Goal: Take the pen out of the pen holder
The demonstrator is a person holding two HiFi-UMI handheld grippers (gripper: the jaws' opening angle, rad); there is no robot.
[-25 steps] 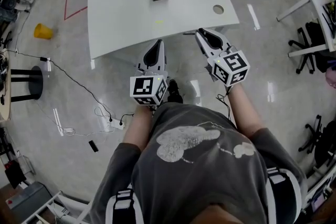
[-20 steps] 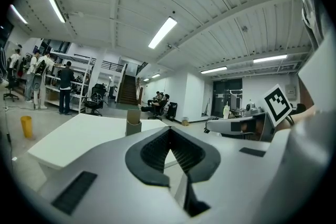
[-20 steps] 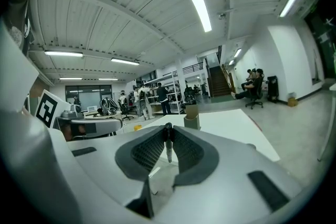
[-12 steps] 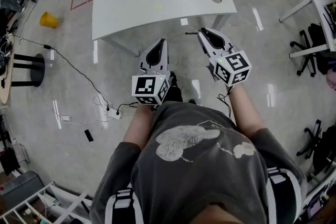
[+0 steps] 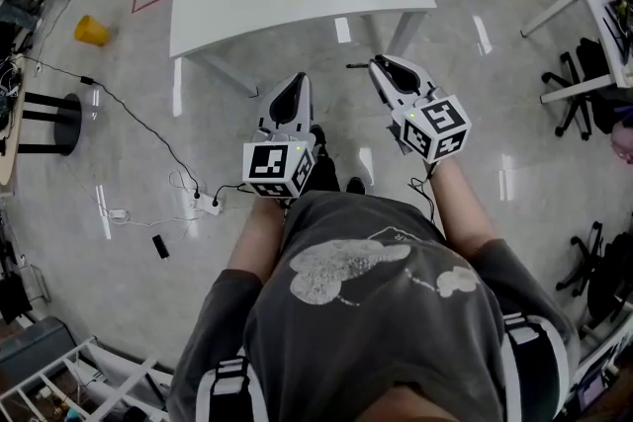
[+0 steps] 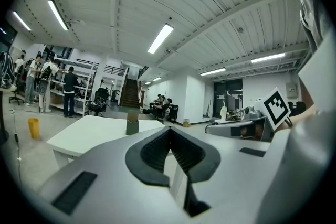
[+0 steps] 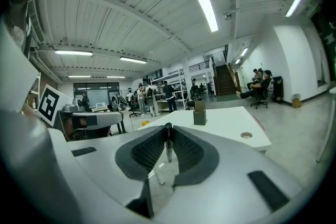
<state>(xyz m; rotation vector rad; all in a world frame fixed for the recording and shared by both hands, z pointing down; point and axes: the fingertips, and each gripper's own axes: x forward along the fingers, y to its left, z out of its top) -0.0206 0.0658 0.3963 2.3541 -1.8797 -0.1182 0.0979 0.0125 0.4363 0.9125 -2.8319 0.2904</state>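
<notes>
Pen [image 7: 168,143] between fingers [image 7: 147,150] of right gripper [image 7: 168,127]

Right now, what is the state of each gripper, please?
Left gripper: jaws closed, holding nothing.
Right gripper: jaws closed on the pen.
</notes>
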